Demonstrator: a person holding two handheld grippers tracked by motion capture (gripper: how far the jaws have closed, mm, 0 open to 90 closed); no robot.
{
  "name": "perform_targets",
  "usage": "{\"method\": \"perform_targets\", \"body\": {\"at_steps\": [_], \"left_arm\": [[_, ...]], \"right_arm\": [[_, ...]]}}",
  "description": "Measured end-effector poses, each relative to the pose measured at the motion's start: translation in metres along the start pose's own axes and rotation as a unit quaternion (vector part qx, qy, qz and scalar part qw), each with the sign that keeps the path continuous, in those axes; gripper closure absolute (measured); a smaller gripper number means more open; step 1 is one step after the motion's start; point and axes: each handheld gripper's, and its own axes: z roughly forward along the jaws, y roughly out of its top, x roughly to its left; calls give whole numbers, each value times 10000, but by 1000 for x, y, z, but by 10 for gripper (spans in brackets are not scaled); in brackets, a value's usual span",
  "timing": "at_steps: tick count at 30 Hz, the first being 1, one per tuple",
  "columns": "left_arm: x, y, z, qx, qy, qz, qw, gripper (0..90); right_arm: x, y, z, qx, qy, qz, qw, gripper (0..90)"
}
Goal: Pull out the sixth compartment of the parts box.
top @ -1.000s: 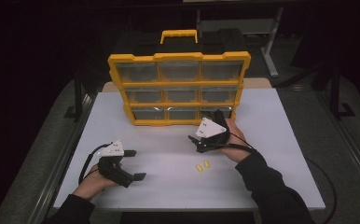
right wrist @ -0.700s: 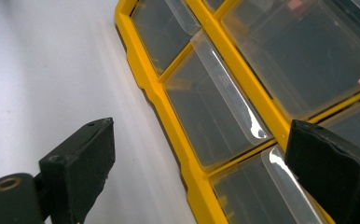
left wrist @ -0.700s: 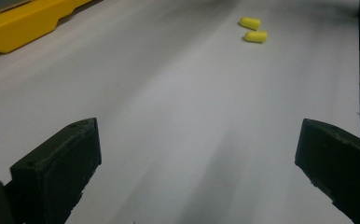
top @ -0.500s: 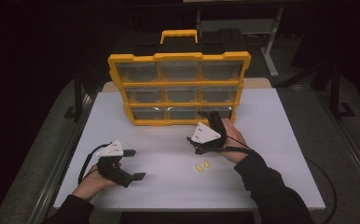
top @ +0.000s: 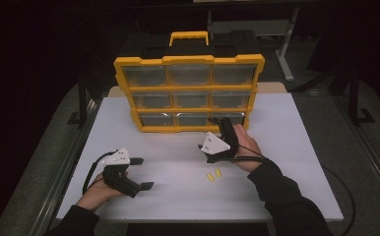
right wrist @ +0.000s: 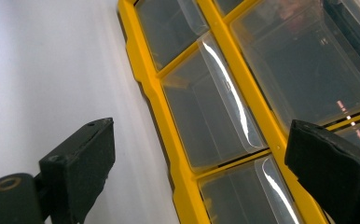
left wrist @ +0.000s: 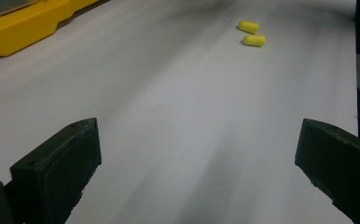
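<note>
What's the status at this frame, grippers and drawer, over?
Right gripper open, jaws up at the bottom-row drawers of the yellow organizer, nothing gripped. Left gripper open, idle above the table. Two yellow earplugs loose behind, not blocking.

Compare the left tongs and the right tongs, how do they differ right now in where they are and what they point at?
The left tongs sit low near the table's front left, while the right tongs are up by the yellow drawer organizer. The left tongs face the two yellow earplugs on bare table; the right tongs face the organizer's bottom row of clear drawers. Both stand open and hold nothing.
</note>
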Motion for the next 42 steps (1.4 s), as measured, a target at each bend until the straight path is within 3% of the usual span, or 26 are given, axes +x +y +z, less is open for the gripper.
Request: {"method": "perform_targets", "body": {"at_steps": [14, 26, 36, 42], "left_arm": [[-1, 0, -1, -25, 39, 23, 10000, 0], [-1, 0, -1, -43, 98, 36, 9999, 0], [-1, 0, -1, -50, 113, 28, 9999, 0], [-1, 0, -1, -23, 114, -2, 9999, 0]], "right_arm": [[5, -1, 2, 87, -119, -548, 9984, 79], [7, 1, 0, 115, -296, -815, 9962, 80], [10, 2, 0, 178, -399, -1095, 9930, 80], [12, 2, 0, 231, -490, -1335, 9896, 80]]}}
